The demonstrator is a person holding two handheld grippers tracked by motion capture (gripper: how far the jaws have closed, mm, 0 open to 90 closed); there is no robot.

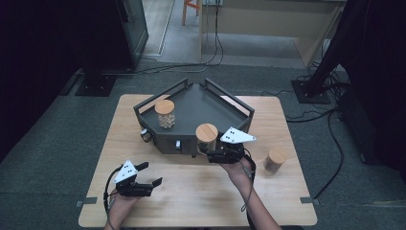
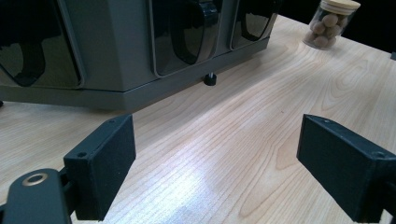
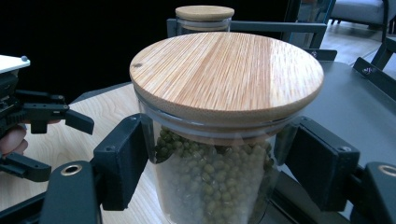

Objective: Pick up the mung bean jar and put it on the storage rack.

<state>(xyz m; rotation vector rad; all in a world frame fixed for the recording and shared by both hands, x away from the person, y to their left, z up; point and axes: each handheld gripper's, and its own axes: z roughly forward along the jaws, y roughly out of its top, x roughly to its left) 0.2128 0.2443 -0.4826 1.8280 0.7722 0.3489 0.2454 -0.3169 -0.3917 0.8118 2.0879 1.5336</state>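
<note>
Light wooden table (image 1: 191, 191), pale grain, standing on grey carpet. Black curtains hang to left and right; cables (image 1: 330, 120) run over the floor on the right and behind; a second wooden desk (image 1: 268, 19) at the back of the room.

Dark grey tray stand (image 1: 210, 103) with low railed walls sits on the far half of the table. In the left gripper view its front shows glossy black panels and a small black foot (image 2: 210, 79) resting on the wood.

Three glass jars with bamboo lids:
- Jar of pale round nuts (image 1: 165, 114) inside the tray, left part, upright.
- Jar of green beans (image 3: 215, 154) at the tray's front edge, upright, lid on; whether its base rests on the tray I cannot tell.
- Third jar (image 1: 276, 160) on the bare table to the right of the tray, well apart from the others; seen in the left gripper view as holding pale round pieces.

Right gripper (image 1: 210, 152): jaws set one on each side of the bean jar's glass just below the lid, pads against it, gripping it.

Left gripper (image 1: 149, 173): low over the near left table, jaws spread wide with only bare wood between them, pointing toward the tray front, well short of it
</note>
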